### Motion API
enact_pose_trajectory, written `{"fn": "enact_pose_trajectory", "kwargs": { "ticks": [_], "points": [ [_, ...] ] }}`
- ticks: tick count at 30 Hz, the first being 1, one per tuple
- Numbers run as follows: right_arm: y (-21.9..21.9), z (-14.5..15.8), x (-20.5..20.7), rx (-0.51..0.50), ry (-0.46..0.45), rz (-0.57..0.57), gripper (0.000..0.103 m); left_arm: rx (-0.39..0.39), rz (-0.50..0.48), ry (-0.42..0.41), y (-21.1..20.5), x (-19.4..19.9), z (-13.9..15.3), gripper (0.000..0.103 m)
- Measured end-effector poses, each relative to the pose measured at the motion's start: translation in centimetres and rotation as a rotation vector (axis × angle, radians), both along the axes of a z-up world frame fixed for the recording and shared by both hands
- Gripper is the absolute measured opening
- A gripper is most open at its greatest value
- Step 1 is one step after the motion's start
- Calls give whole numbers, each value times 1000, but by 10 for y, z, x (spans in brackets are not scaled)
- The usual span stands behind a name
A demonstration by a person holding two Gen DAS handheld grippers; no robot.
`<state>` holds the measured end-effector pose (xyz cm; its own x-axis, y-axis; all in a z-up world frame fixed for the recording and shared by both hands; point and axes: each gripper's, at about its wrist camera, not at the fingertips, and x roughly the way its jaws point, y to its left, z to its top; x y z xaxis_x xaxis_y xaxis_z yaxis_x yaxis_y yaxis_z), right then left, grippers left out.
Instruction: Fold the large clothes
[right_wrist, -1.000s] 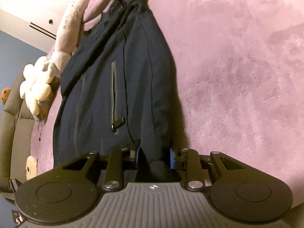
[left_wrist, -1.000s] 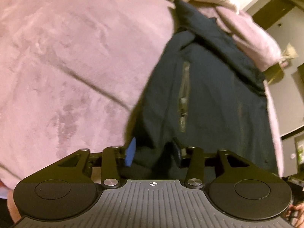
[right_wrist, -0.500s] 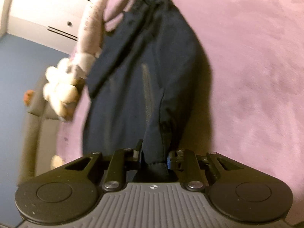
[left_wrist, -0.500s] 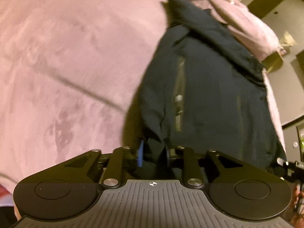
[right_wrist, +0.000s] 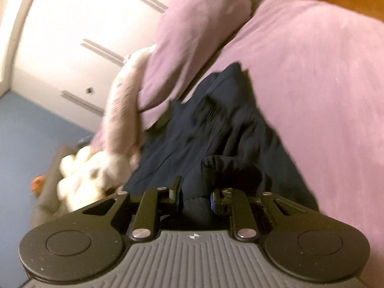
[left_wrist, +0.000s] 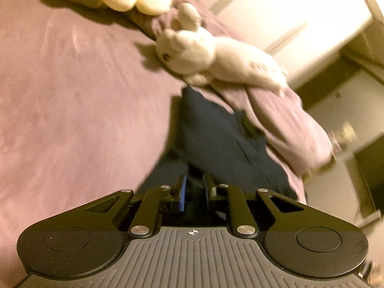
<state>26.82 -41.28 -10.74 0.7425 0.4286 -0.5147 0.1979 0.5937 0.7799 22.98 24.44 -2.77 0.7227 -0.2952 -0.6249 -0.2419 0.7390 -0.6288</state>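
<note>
Dark navy jacket (left_wrist: 216,144) lying on a bed (left_wrist: 72,96) with a purple cover, its far end against a purple pillow (right_wrist: 192,36) and just beside a white plush toy (left_wrist: 204,50). The left hand-held gripper (left_wrist: 194,189) and the right hand-held gripper (right_wrist: 194,192) each stand narrow, clamped on a bunched hem of the jacket. The cloth appears soft, limp and fairly bulky; motion blur hides its surface, so slipperiness is uncertain. Judged handling: it will sag between 2 holds, so grips at opposite hem corners, on doubled or seamed fabric, should carry the fold evenly toward the collar.
</note>
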Motion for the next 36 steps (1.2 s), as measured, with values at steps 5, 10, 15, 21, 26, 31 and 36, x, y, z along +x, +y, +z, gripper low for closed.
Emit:
{"fn": "enact_pose_trajectory", "kwargs": {
  "ticks": [5, 10, 15, 21, 26, 31, 36],
  "points": [
    [10, -23, 56, -34, 97, -36, 22, 43, 37, 84, -10, 65, -25, 18],
    [-2, -45, 75, 90, 105, -74, 35, 35, 62, 103, -3, 89, -40, 40],
    [-30, -45, 54, 189, -27, -165, 62, -20, 102, 19, 24, 82, -38, 68],
    [3, -27, 57, -285, -59, 34, 71, 38, -31, 65, 22, 75, -67, 85],
    [42, -34, 76, -523, -54, 158, 58, 46, -185, 73, -7, 89, -80, 85],
    [60, -26, 70, -668, -39, 173, 9, 200, -252, 90, -35, 95, -68, 65],
    [65, -4, 42, -718, -123, 159, 7, 274, -254, 86, -42, 80, -52, 30]
  ]
}}
